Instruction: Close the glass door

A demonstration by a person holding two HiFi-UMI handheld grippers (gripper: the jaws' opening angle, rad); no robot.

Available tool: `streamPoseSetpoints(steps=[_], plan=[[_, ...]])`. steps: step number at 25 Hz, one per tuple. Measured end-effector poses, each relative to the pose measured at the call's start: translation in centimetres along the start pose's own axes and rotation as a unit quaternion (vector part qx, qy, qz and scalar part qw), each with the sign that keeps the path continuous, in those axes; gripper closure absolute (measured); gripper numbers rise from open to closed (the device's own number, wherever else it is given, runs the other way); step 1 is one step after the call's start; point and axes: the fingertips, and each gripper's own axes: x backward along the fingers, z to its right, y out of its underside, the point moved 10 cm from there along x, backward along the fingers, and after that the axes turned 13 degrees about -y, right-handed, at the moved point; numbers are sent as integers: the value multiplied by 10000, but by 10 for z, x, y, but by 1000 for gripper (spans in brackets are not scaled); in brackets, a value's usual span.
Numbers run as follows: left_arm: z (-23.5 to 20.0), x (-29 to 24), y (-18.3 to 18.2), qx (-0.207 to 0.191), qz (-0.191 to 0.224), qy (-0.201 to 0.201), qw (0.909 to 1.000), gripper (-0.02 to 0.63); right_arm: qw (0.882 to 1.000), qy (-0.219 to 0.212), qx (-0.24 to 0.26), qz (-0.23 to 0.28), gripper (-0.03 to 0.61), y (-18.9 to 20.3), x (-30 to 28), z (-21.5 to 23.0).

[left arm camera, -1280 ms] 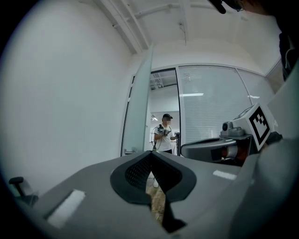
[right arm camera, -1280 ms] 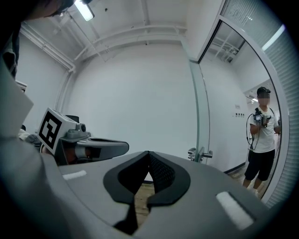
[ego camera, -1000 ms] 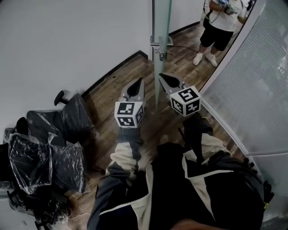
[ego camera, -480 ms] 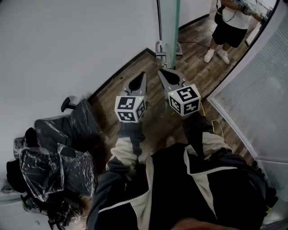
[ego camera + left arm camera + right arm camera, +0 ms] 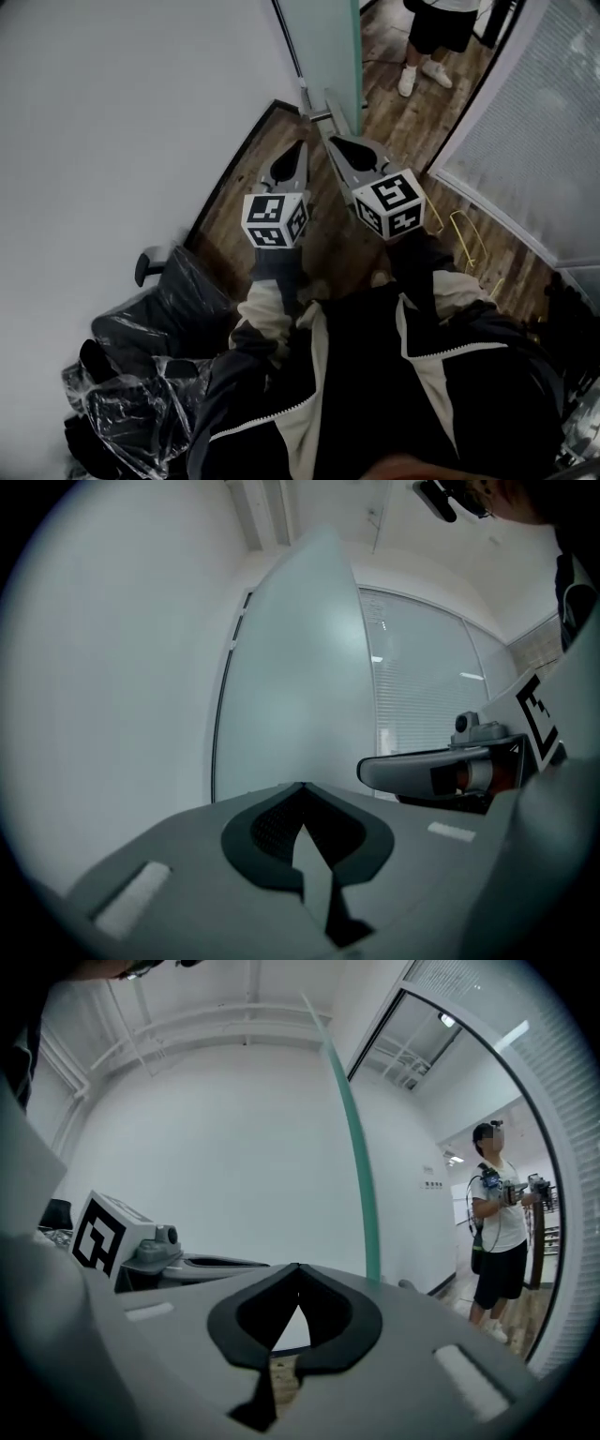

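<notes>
The frosted glass door [image 5: 328,47] stands at the top middle of the head view, its metal handle [image 5: 314,112] low on its near edge. My left gripper [image 5: 300,146] is shut and empty, pointing level at the door's face [image 5: 300,667] just left of the handle. My right gripper [image 5: 331,141] is shut and empty too, its tips right under the handle; I cannot tell whether they touch it. In the right gripper view the door's green edge [image 5: 356,1176] rises just beyond my right gripper [image 5: 298,1267].
A white wall [image 5: 122,112] runs along the left. Plastic-wrapped chairs [image 5: 159,319] crowd the lower left. A glass partition with blinds [image 5: 525,141] closes the right side. A person [image 5: 436,28] stands beyond the door on the wooden floor [image 5: 328,234].
Both grippers have moved forward toward the door, whose handle now lies just past their tips. The door shows more of its face than before. The chairs have slid toward the lower left.
</notes>
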Motion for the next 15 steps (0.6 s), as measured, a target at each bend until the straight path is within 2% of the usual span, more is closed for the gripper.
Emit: streamPoseSetpoints(steps=[4, 9, 15], plan=[[-19, -18, -4, -87, -1, 628, 9980, 601, 9978, 658, 33, 11, 575, 0, -11, -3], [-32, -41, -6, -146, 25, 1425, 9897, 601, 9880, 1542, 102, -50, 575, 1, -17, -2], [-32, -53, -3, -106, 26, 1846, 9828, 601, 9797, 1979, 187, -261, 575, 3, -18, 0]])
